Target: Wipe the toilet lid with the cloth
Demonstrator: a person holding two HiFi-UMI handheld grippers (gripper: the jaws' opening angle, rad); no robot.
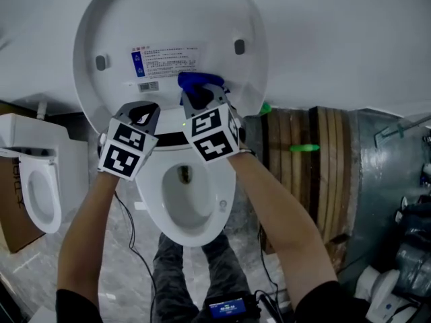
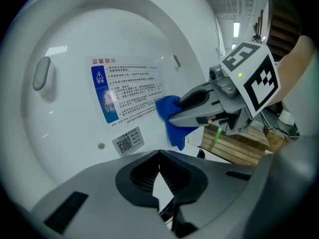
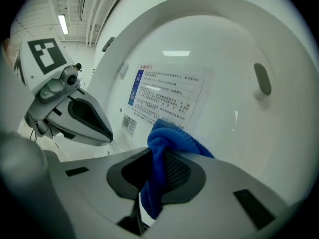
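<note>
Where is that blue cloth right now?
The blue cloth is pinched in the right gripper, top centre of the head view, against the raised toilet lid just below its printed label.

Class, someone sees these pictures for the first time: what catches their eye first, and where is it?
The blue cloth stands out most, clamped in the right gripper and pressed on the raised white lid just below its printed label. Next comes the left gripper beside it, jaws shut and empty, above the open bowl.
</note>
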